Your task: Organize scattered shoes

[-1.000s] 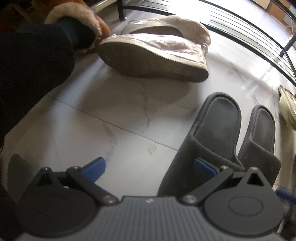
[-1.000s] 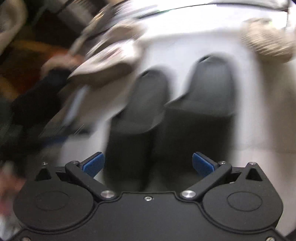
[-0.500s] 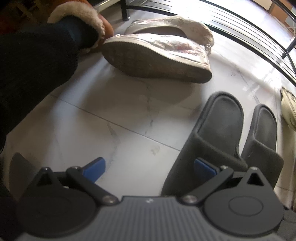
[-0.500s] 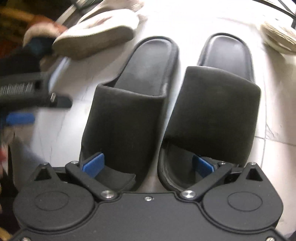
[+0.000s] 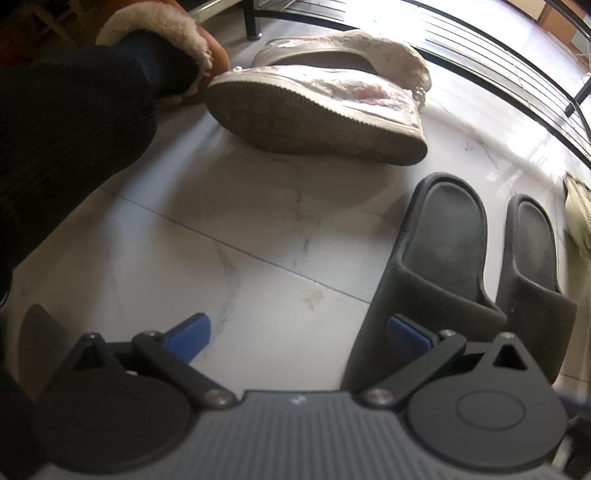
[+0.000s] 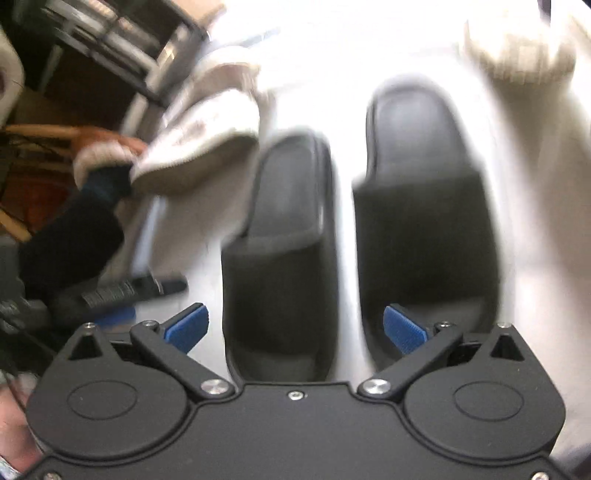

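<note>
Slippers (image 6: 351, 229) paired on floor (image 5: 207, 206); L tool (image 5: 297, 332) & R tool (image 6: 293, 328) both wide open, holding nothing.

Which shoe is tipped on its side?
The white sneaker nearest the dark sleeve, sole facing the camera; both black slippers sit flat.

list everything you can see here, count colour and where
black slippers: two, black, side by side on the floor, upright, right of the left gripper
white sneakers: two, white with pinkish marks, near one tipped on its side with sole showing, other behind it
cream shoe: one, cream, partly cut off at the frame edge beyond the slippers
metal rack: one, black bars, along the far floor edge
floor: white marble tile
person's leg: dark trouser, foot in a brown fleece-lined slipper
left gripper: open, empty
right gripper: open, empty, above the slippers
</note>
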Demonstrator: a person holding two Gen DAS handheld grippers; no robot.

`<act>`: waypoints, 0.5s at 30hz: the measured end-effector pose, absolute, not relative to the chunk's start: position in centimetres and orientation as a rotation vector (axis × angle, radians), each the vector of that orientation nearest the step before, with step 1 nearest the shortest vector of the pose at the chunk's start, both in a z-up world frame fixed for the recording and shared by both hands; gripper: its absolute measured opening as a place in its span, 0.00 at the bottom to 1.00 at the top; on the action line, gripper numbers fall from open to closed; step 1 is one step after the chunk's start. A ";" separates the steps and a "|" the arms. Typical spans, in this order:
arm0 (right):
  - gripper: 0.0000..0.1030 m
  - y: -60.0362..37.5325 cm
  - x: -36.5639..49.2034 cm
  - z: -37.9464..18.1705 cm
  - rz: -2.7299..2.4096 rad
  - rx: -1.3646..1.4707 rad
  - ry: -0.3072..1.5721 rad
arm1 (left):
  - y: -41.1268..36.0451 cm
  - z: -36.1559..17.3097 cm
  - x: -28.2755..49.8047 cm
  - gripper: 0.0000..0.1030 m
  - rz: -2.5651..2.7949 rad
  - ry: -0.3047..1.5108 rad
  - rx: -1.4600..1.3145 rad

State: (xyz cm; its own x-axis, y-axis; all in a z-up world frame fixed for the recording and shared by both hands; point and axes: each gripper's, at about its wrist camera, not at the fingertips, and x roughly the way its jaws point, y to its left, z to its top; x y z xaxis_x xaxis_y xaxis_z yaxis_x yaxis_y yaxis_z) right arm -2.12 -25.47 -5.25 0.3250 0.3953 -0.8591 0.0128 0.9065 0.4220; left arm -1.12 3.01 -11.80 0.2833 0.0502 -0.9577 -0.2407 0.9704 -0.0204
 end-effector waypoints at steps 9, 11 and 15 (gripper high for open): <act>1.00 -26.7 3.0 -8.1 0.102 0.147 1.192 | 3.3 -11.8 -1.1 0.99 0.206 1.269 -0.173; 1.00 -25.5 2.7 -9.2 0.084 0.016 1.198 | 3.3 -12.0 -1.0 0.99 0.207 1.284 -0.183; 1.00 -24.9 2.3 -10.3 0.073 -0.058 1.201 | 2.8 -12.1 -1.1 0.99 0.185 1.287 -0.170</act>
